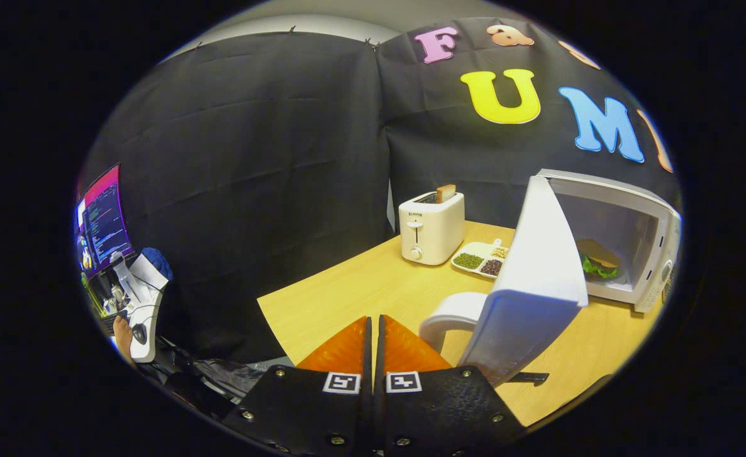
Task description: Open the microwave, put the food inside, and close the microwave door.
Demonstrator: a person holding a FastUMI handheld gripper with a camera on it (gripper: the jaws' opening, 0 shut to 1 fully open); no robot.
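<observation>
Currently, the microwave door (538, 279) is being swung wide toward the clenched, empty claw (373, 346), just beside it; the sandwich (597, 259) is being kept inside the microwave (627, 228) beyond.

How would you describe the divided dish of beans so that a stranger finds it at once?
Start at the open microwave on the wooden table. Between it and the white toaster lies a divided dish, well beyond the shut gripper. It alone lies flat, holding separate green and dark heaps.
</observation>
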